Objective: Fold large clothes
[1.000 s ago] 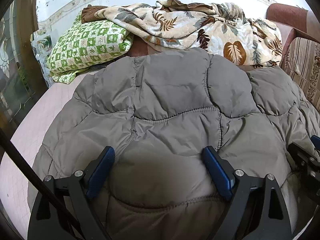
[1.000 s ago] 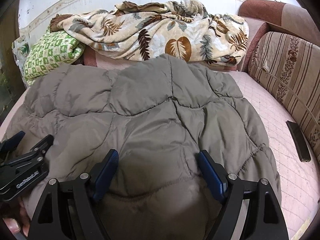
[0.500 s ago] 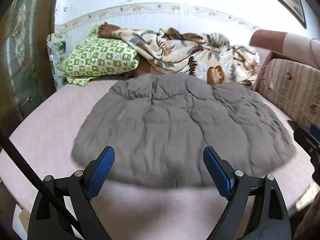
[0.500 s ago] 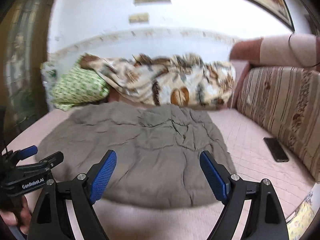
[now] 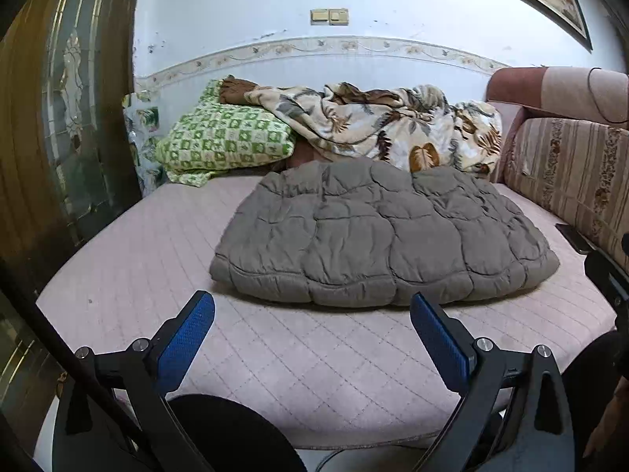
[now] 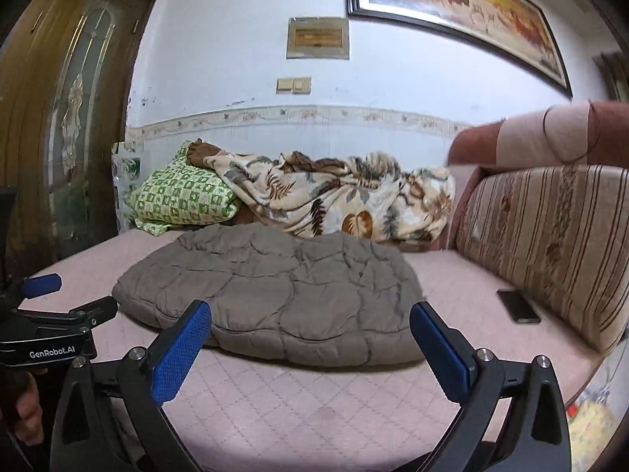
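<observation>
Jacket (image 5: 381, 236): a grey quilted puffer jacket lies folded into a thick bundle on the pink quilted mattress (image 5: 275, 354), and all places below are given from this jacket. Behind it, against the white wall, a leaf-patterned blanket (image 5: 385, 126) is heaped, and its front edge seems to touch the far edge of the jacket. To the rear left of the jacket a green checked pillow (image 5: 224, 137) rests, partly under the blanket. To the right of the jacket runs the striped sofa backrest (image 6: 550, 244), and between the jacket and this backrest a dark phone (image 6: 518, 306) lies flat on the mattress, clearly apart from the jacket. In front of the jacket, over bare mattress, the left gripper (image 5: 312, 316) hangs with its blue-padded jaws spread wide and nothing between them; these jaws have just been opening. The right gripper (image 6: 310, 324) is also in front of the jacket, and its jaws have just been opening too; they stand wide apart and the near edge of the jacket shows in the gap, but the pads do not press on it. A framed painting (image 6: 456, 4) hangs on the wall high above the jacket.
</observation>
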Motion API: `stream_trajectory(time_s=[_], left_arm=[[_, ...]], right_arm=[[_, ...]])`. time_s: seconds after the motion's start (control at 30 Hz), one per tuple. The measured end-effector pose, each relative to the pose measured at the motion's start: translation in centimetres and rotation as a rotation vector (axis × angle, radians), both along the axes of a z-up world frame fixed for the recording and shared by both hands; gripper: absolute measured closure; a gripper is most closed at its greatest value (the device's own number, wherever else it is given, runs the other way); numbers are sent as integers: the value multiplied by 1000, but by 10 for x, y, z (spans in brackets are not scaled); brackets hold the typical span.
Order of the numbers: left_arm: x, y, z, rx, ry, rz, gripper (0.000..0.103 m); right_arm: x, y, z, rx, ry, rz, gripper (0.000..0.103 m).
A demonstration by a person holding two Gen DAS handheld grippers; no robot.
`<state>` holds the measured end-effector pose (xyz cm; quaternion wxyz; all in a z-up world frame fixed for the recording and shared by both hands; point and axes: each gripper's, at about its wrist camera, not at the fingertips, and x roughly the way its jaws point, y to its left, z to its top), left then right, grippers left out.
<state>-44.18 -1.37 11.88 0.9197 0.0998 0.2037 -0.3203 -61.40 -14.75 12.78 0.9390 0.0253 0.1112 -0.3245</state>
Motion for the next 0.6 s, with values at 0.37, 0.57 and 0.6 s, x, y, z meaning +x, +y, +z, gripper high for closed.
stream_trajectory(time_s=[0.37, 0.57, 0.6], left_arm=[[-3, -14, 4, 39, -49, 3, 3], [3, -33, 11, 173, -27, -25, 3], [5, -35, 9, 182, -29, -13, 3]], right_arm=[[14, -15, -7, 84, 29, -13, 1], [18, -16, -11, 79, 51, -10, 1], [19, -16, -11, 78, 53, -9, 1]])
